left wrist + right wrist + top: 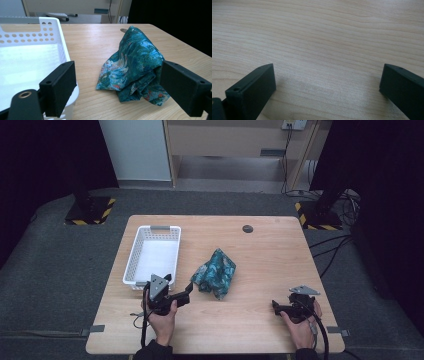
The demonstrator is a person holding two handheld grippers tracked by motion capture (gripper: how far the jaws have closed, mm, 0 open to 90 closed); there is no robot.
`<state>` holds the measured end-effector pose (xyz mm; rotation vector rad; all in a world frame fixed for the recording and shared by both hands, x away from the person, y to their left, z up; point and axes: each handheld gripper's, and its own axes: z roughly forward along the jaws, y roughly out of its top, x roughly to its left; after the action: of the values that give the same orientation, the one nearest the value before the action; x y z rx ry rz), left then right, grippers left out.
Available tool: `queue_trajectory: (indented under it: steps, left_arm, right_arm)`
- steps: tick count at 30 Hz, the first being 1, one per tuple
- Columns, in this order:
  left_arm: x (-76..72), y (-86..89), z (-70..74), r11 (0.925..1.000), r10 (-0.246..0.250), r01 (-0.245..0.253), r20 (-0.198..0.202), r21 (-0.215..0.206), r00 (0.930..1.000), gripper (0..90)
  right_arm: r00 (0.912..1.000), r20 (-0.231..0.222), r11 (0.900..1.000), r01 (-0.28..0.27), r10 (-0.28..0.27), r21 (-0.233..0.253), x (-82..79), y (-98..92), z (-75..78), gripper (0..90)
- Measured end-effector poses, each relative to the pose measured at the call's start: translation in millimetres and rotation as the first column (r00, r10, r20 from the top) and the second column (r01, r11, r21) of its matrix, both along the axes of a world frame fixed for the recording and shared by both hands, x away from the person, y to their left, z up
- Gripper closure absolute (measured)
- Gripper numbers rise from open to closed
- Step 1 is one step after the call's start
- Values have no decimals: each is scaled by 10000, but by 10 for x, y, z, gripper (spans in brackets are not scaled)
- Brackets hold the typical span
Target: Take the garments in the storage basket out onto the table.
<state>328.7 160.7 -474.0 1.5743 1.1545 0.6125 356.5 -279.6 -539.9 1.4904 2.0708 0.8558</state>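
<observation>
A crumpled teal patterned cloth [216, 272] lies near the middle of the wooden table [260, 255]. An empty white plastic basket [134, 265] stands to its left. My left gripper [179, 286] is open near the basket's front right corner and points at the cloth. In the left gripper view the cloth [132, 67] lies just beyond the wide-open left gripper [117, 70], untouched, with the basket [50, 30] at the left. My right gripper [277, 304] rests low at the table's front right. In the right gripper view the right gripper [327, 72] is open over bare wood.
A small dark round disc [247, 228] sits in the tabletop near the far edge. Black stands with yellow-striped bases [90, 211] stand on the grey floor at both far corners. Cables [335, 247] run across the floor at the right.
</observation>
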Motion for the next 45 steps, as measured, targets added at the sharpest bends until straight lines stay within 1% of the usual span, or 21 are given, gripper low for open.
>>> queue_trajectory:
  steps: [22, 28, 34, 45]
  left_arm:
    - [-48, 149, -34, 9994, 332, -332, 74, 10, 9994, 125]
    - [-53, 167, -42, 9993, 379, -379, 67, 9, 9993, 124]
    - [-54, 190, -75, 9990, 455, -455, -30, 32, 9990, 123]
    - [-72, 242, -111, 9980, 639, -639, -32, 15, 9980, 122]
  right_arm:
    - [10000, 2, 10000, -2, 2, 0, 0, 0, 0, 4]
    - [10000, 3, 10000, -2, 2, -3, 0, 0, 0, 4]
    - [10000, 1, 10000, 2, -2, 1, 0, 0, 0, 4]
    - [10000, 2, 10000, -2, 2, -1, 0, 0, 0, 4]
